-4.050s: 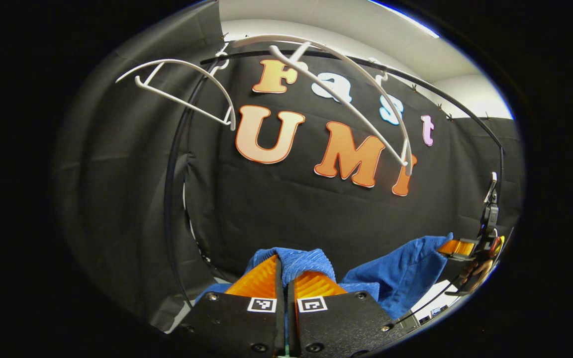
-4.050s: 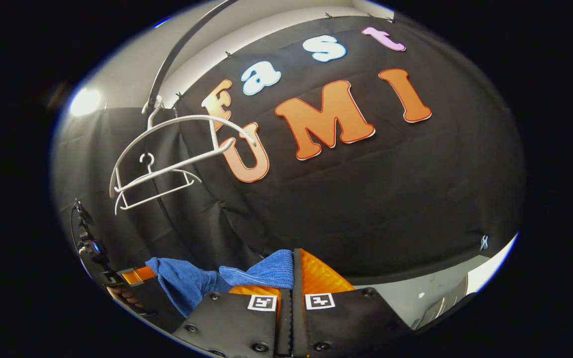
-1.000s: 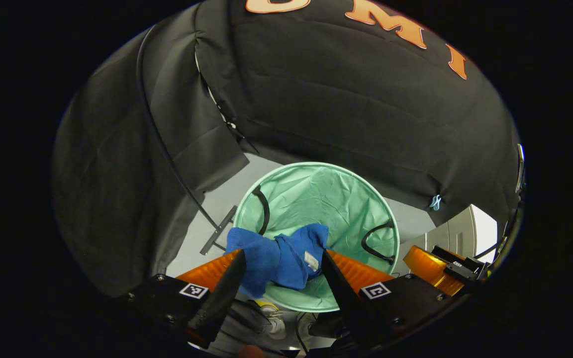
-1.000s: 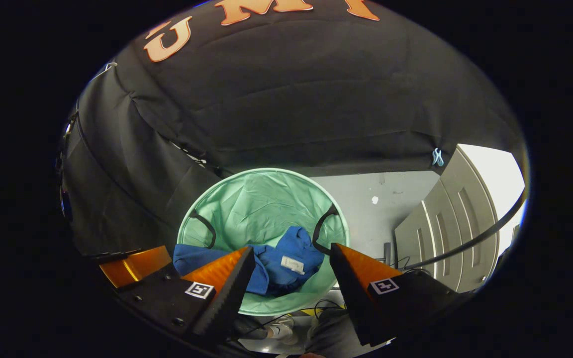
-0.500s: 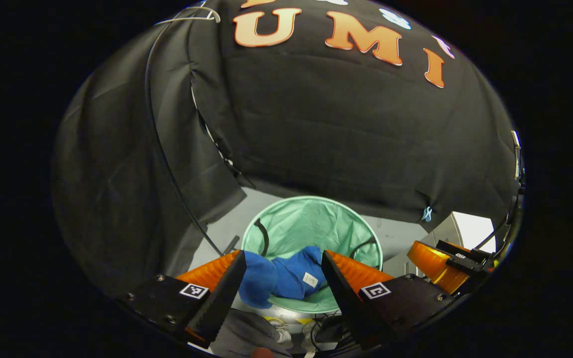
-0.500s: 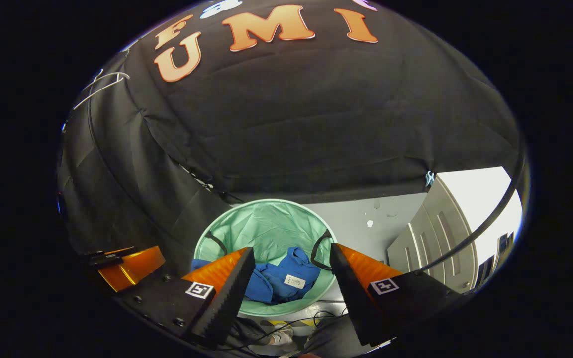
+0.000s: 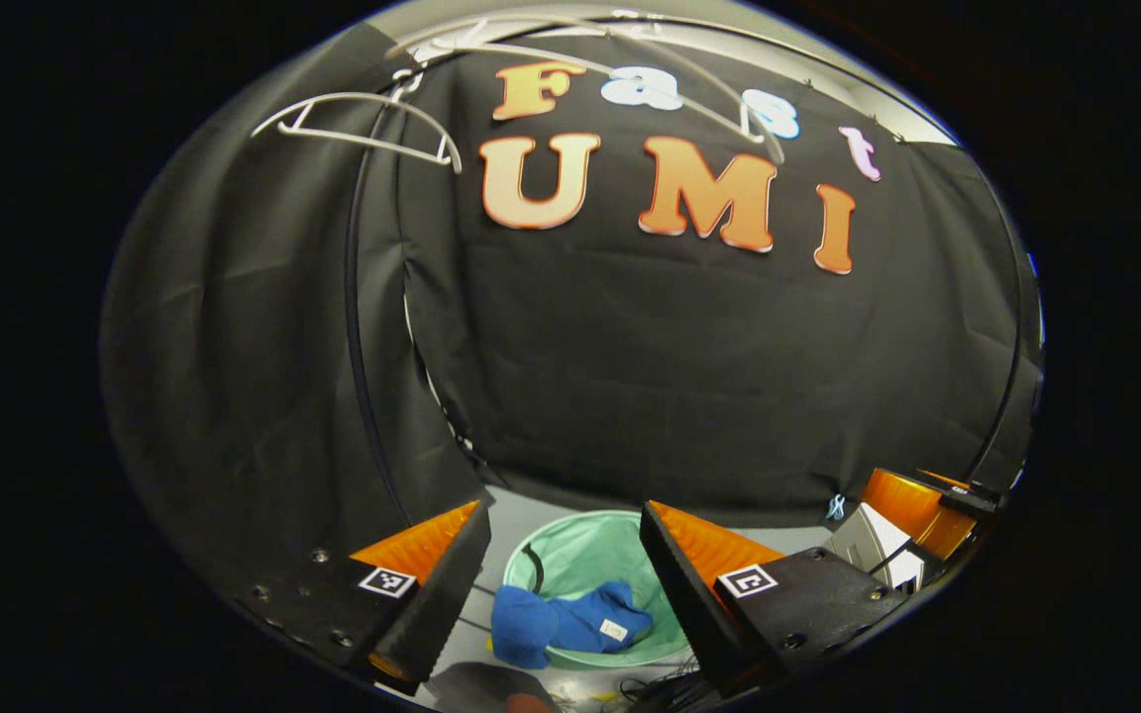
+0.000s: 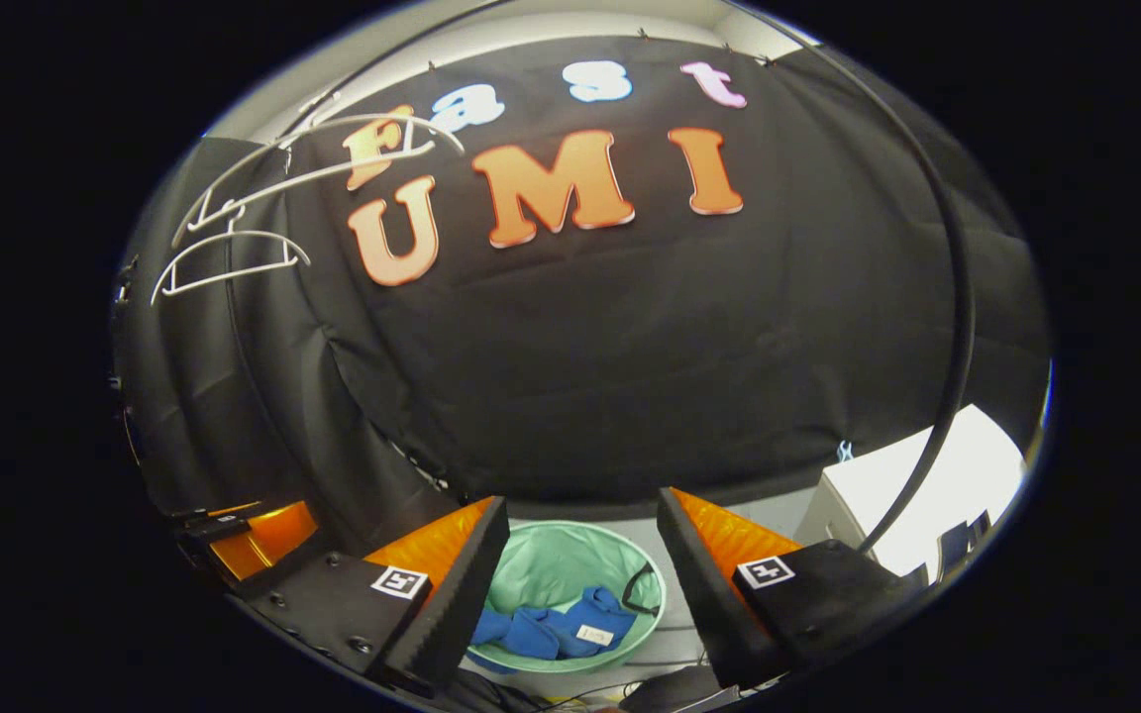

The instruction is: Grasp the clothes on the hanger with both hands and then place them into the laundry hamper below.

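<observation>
The blue garment (image 7: 556, 624) lies crumpled inside the mint-green hamper (image 7: 595, 555), partly draped over its near rim, with a white tag showing. My left gripper (image 7: 563, 507) is open well above it, with nothing between its fingers. In the right gripper view, the same garment (image 8: 551, 629) rests in the hamper (image 8: 556, 560) far below my open, empty right gripper (image 8: 582, 497). Bare white hangers (image 7: 363, 119) (image 8: 234, 248) hang high on the rail. The right gripper (image 7: 912, 510) appears at the left view's right edge, and the left gripper (image 8: 259, 530) at the right view's lower left.
A black rack pole (image 7: 358, 297) (image 8: 957, 297) curves up beside the cloth wall. A white cabinet (image 8: 927, 485) stands right of the hamper. Cables lie on the grey floor in front of the hamper. A small clip (image 7: 835, 507) pins the cloth's lower edge.
Four seconds ago both grippers were shut on the garment, up near the hangers. They then opened over the hamper, and the garment lies in it. Over the last second both rose away from it.
</observation>
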`<state>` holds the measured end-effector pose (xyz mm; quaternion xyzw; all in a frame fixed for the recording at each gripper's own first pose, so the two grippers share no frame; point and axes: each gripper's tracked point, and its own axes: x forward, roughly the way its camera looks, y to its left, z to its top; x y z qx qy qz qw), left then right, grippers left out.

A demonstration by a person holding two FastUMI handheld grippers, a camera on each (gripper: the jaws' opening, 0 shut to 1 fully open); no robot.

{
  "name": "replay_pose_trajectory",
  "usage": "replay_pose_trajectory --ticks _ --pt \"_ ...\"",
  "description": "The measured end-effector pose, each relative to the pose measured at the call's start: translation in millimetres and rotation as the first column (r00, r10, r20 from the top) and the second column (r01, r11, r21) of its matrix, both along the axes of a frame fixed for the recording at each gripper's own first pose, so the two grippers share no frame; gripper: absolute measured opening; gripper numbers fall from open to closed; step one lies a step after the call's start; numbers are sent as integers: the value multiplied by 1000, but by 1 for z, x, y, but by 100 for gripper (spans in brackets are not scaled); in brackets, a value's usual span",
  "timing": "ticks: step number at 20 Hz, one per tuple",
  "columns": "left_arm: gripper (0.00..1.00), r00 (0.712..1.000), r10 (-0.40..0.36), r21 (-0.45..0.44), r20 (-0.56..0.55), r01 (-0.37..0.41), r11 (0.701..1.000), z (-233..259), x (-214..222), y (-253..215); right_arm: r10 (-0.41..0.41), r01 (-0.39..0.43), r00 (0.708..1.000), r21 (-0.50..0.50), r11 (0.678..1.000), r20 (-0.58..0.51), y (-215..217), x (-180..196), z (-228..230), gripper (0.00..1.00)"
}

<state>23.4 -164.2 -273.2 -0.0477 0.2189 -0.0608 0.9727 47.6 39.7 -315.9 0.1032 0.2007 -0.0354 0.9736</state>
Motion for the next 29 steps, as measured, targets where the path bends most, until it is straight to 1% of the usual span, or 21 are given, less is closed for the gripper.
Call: replay_pose_trajectory --ticks 2,5,6,7,10,11,12,16,17,18,19,23,25,26,29 --pt "96 999 -4 0 51 4 1000 20 -1 2 0 1 999 -33 999 37 4 -17 31 98" --pt "95 992 -4 28 123 0 1000 47 -6 9 -1 8 996 -88 996 85 0 -25 53 98" --pt "95 989 -7 28 151 2 1000 56 -7 8 -8 19 994 -105 994 106 -3 -25 60 89" --pt "93 984 -15 23 178 11 1000 66 -7 7 -17 32 992 -125 992 122 -6 -27 68 98" --pt "93 974 -6 6 225 5 1000 87 -10 13 -37 68 984 -174 982 173 -17 -33 86 98" --pt "93 972 0 1 234 0 1000 91 -12 13 -41 78 981 -190 979 188 -19 -36 92 89" --pt "94 969 10 -4 248 -9 1000 98 -14 16 -51 93 978 -203 975 205 -23 -39 99 98" --pt "93 936 50 -8 347 -51 999 132 -19 32 -72 137 959 -227 964 272 -34 -51 124 98" --pt "93 932 55 -5 359 -57 998 132 -19 33 -74 143 956 -228 963 285 -34 -53 129 95" --pt "93 929 58 -7 365 -59 998 133 -19 33 -75 145 953 -225 963 293 -35 -52 130 92" --pt "93 930 58 -9 363 -58 998 133 -19 32 -74 144 952 -219 965 297 -34 -54 132 98" --pt "93 935 42 -33 352 -32 999 131 -21 23 -80 145 952 -206 968 295 -39 -56 130 98" --pt "98 939 36 -34 342 -26 999 128 -22 21 -84 146 954 -200 969 289 -40 -57 128 98" --pt "93 940 36 -33 340 -27 999 127 -22 21 -87 148 953 -196 969 289 -41 -58 128 98" --pt "93 939 44 -30 341 -36 999 129 -21 23 -91 150 953 -191 970 289 -43 -58 128 98"
